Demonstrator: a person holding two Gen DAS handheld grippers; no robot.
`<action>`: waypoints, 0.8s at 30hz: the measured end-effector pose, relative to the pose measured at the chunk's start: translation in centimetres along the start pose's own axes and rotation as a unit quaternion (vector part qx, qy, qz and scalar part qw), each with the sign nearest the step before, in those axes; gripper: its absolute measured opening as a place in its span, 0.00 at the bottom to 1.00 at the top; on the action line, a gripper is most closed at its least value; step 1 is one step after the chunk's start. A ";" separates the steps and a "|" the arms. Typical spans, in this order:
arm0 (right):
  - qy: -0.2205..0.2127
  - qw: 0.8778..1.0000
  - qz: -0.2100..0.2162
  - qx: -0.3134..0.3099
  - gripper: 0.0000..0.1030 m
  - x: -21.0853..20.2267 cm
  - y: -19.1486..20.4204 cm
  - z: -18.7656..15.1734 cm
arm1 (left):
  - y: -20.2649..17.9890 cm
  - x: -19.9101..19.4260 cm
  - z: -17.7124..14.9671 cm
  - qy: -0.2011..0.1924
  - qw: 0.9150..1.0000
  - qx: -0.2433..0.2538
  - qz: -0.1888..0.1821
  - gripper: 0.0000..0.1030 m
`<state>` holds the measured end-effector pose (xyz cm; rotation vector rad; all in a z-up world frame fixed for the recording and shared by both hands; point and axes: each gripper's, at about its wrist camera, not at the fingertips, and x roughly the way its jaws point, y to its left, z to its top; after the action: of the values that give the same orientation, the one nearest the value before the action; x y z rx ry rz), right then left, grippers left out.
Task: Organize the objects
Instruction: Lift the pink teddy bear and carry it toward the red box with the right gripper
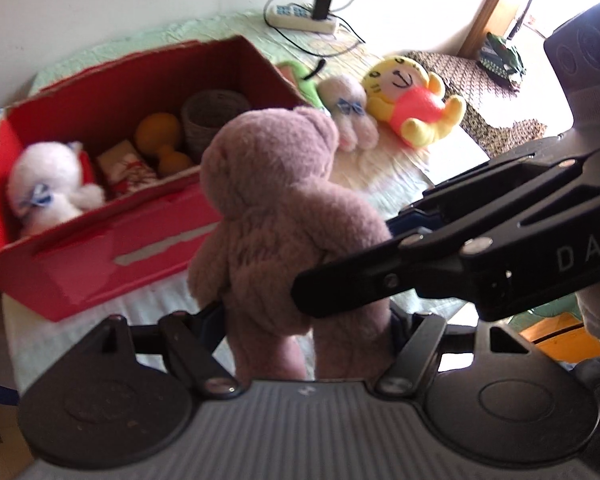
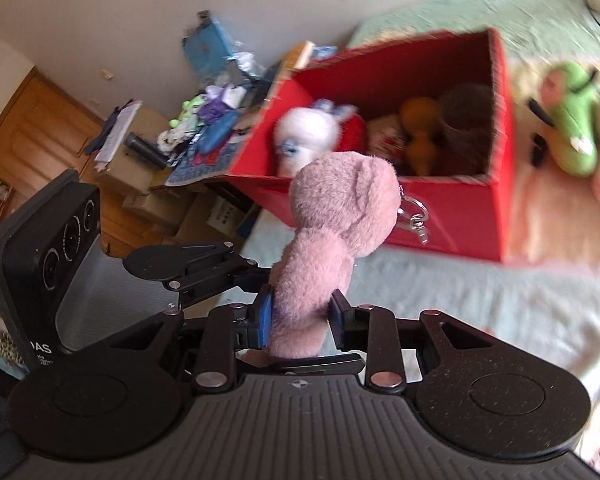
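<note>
A fluffy pink teddy bear [image 1: 276, 200] hangs upright in the air, held from two sides. My left gripper [image 1: 304, 320] is shut on its legs, a blue pad pressing each flank. My right gripper [image 2: 300, 316] is shut on the bear's [image 2: 324, 232] lower body, just under the head; a metal clip hangs at the neck. In the left wrist view the right gripper [image 1: 348, 256] reaches in from the right. Behind the bear stands an open red box [image 1: 100, 264] on the bed, holding a white plush [image 1: 48, 188], an orange toy [image 1: 160, 136] and a woven basket [image 1: 216, 116].
On the bed cover right of the box lie a small pink plush [image 1: 350, 112], a yellow plush [image 1: 412, 100] and a green plush [image 2: 572, 128]. A power strip [image 1: 300, 18] with cables sits at the back. Cardboard boxes and clutter [image 2: 204, 128] crowd the floor left of the bed.
</note>
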<state>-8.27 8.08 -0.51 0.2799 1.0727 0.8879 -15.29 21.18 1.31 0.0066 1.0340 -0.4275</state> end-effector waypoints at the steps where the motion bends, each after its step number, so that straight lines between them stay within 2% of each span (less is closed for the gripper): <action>1: -0.003 1.000 0.003 -0.007 0.30 0.1 0.5 0.3 | 0.4 -0.5 0.0 -0.006 1.000 -0.002 0.002 0.71; 8: -0.043 0.998 0.020 -0.037 0.30 0.1 2.8 2.9 | 2.6 -4.0 1.2 -0.063 0.998 -0.003 0.019 0.71; 14: -0.097 0.993 0.008 -0.064 0.31 -0.1 4.0 5.5 | 4.6 -5.6 3.9 -0.114 0.993 -0.001 0.030 0.71; 19: -0.129 0.989 0.003 -0.076 0.30 0.3 3.4 8.2 | 5.9 -5.7 6.8 -0.142 0.989 0.004 0.043 0.71; 24: -0.128 0.988 -0.007 -0.082 0.30 1.5 1.5 10.4 | 7.6 -4.0 8.8 -0.143 0.988 -0.009 0.048 0.71</action>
<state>0.07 12.34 4.43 0.2411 0.7591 0.8966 -7.10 27.71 7.72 -0.0198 0.7501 -0.3203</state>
